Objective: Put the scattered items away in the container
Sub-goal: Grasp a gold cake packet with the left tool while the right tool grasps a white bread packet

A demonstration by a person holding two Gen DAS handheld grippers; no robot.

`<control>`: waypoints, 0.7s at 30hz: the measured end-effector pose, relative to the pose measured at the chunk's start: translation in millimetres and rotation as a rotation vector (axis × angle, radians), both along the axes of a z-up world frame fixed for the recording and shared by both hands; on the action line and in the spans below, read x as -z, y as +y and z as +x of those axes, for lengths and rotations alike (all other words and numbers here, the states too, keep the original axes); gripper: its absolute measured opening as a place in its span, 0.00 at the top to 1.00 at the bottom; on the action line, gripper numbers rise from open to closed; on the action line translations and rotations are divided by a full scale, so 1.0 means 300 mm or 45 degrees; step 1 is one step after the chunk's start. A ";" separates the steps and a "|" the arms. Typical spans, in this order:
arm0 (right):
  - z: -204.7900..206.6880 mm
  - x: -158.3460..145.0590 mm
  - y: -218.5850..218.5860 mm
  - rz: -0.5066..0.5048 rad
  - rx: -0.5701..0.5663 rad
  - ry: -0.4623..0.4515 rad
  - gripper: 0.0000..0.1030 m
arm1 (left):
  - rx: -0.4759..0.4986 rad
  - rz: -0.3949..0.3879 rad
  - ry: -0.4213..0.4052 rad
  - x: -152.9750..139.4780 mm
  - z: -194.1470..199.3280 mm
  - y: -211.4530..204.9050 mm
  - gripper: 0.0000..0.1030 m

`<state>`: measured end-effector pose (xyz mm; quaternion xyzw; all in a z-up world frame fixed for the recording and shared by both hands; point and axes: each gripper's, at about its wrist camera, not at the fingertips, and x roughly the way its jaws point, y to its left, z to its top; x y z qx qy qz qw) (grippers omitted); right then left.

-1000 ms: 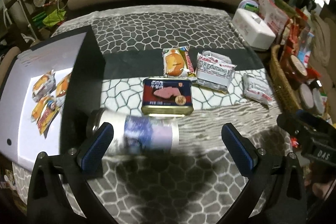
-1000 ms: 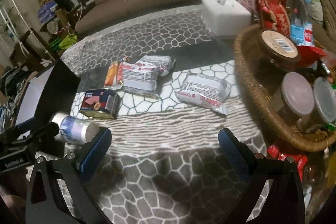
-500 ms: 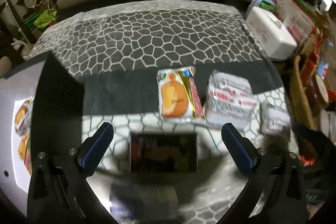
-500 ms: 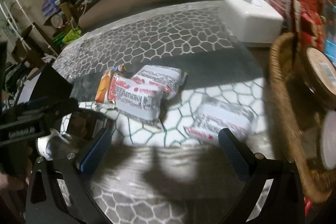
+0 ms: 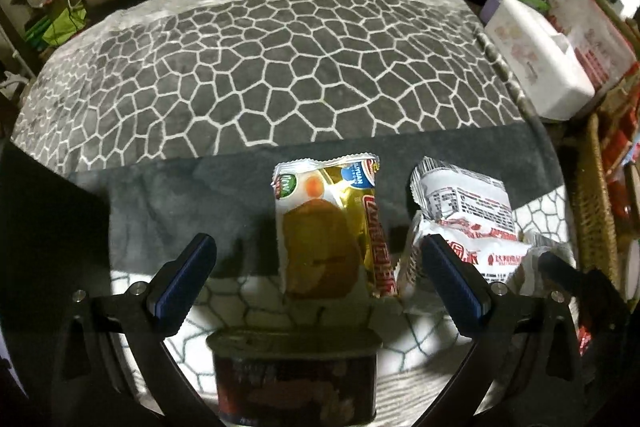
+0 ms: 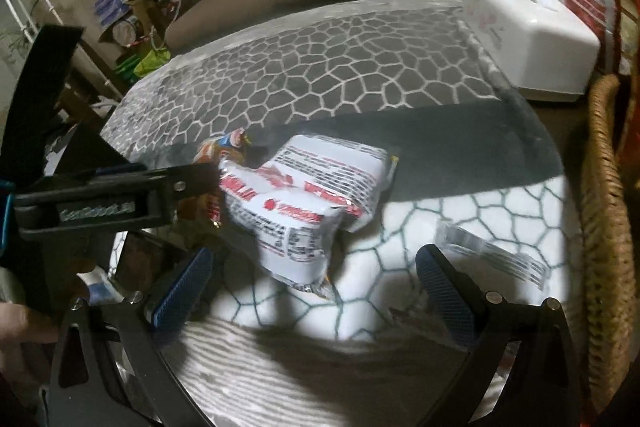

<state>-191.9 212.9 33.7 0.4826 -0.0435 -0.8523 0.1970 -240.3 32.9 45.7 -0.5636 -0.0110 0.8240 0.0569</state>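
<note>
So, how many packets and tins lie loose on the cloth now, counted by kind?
White packets with red print: 3
Gold snack packet: 1
Tin: 1
Total: 5

Dim fisheye views, one bright patch on the rug [image 5: 280,75], hard shadows, perhaps motion-blurred foreground.
</note>
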 end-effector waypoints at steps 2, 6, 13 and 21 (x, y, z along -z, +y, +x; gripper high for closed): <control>-0.012 0.012 -0.009 -0.005 -0.020 -0.005 0.00 | 0.001 0.021 -0.017 0.010 -0.015 0.003 0.00; -0.019 0.013 -0.011 -0.051 -0.027 0.004 0.00 | 0.011 0.037 -0.008 0.012 -0.029 0.006 0.00; -0.040 0.039 -0.038 -0.085 -0.051 -0.031 0.20 | 0.030 0.078 -0.025 0.032 -0.043 0.033 0.00; -0.034 0.053 -0.048 -0.065 -0.071 -0.025 0.46 | -0.053 0.227 -0.079 0.075 -0.051 -0.016 0.00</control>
